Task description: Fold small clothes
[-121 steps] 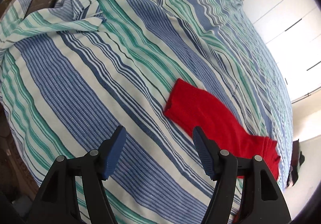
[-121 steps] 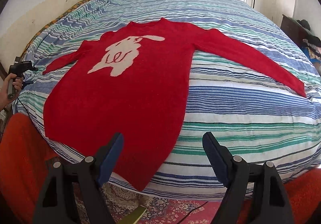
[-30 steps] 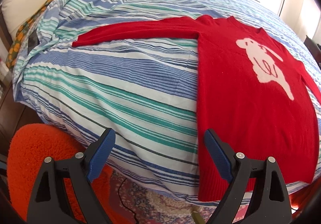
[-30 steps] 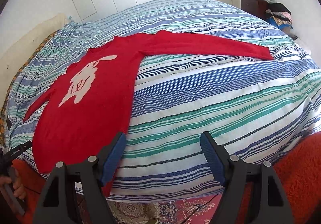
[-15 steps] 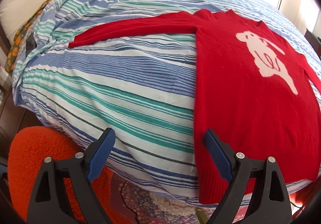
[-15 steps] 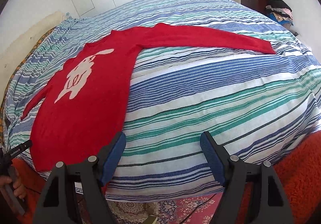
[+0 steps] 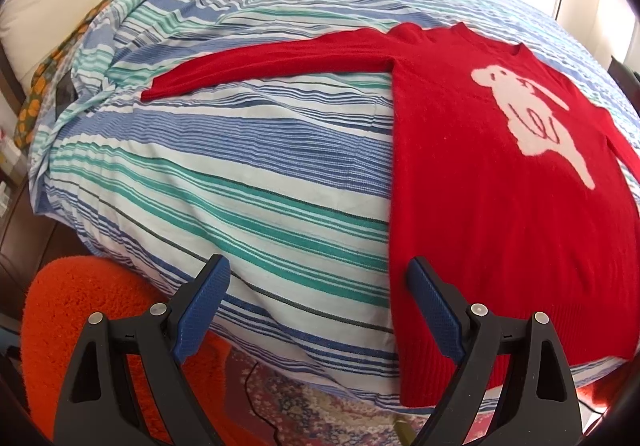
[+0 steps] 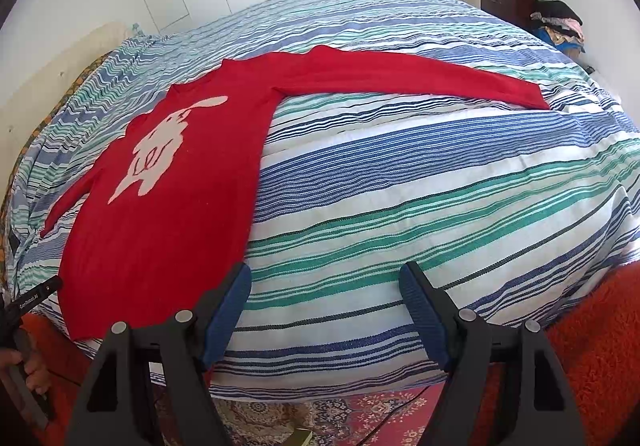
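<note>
Both views have swung off one sleeve to the whole red sweater point(image 7: 500, 206), flat on the bed point(image 7: 240, 174), unfolded; left claw point(image 7: 316, 310) and right claw point(image 8: 325, 312) hover spread, empty, near its hem.

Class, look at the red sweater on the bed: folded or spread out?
Spread out: the red sweater lies flat, both sleeves stretched sideways, nothing folded over.

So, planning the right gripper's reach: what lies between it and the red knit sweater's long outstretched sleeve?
Only bare striped bedspread lies between the right gripper and the red knit sweater's sleeve, as the right wrist view shows.
</note>
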`<state>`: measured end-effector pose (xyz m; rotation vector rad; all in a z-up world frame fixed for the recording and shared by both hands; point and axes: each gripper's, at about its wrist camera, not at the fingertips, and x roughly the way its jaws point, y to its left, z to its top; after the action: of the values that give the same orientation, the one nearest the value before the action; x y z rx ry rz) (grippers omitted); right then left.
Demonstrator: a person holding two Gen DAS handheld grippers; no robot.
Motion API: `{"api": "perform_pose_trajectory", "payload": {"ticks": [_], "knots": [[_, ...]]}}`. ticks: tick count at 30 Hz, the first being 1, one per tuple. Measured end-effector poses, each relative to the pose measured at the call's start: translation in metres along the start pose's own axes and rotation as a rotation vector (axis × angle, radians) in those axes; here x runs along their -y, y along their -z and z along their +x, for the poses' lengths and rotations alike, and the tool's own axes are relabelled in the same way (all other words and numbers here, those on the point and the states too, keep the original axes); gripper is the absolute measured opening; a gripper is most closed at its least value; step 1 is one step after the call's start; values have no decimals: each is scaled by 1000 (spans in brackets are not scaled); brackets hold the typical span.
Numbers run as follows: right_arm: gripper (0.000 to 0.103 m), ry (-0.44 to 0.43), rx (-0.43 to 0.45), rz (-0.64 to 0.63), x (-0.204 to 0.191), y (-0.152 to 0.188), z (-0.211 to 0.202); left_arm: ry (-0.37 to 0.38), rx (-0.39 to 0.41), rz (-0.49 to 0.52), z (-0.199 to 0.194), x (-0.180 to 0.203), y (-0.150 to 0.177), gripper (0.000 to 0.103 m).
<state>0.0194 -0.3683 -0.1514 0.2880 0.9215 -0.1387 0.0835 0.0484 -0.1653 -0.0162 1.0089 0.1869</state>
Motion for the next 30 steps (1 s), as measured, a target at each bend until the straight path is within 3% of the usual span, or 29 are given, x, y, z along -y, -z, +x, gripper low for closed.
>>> {"api": "perform_pose_trajectory", "payload": {"ticks": [19, 22, 26, 30], "knots": [[76, 29, 21, -60, -11, 0, -3, 0, -2, 7, 3, 2, 0, 91], [76, 66, 48, -126, -25, -6, -16, -1, -2, 8, 3, 2, 0, 91], [76, 195, 54, -256, -59, -27, -47, -2, -8, 2, 5, 1, 1, 91], [76, 199, 55, -288, -86, -53, -83, -8, -20, 3, 8, 2, 2, 91]]}}
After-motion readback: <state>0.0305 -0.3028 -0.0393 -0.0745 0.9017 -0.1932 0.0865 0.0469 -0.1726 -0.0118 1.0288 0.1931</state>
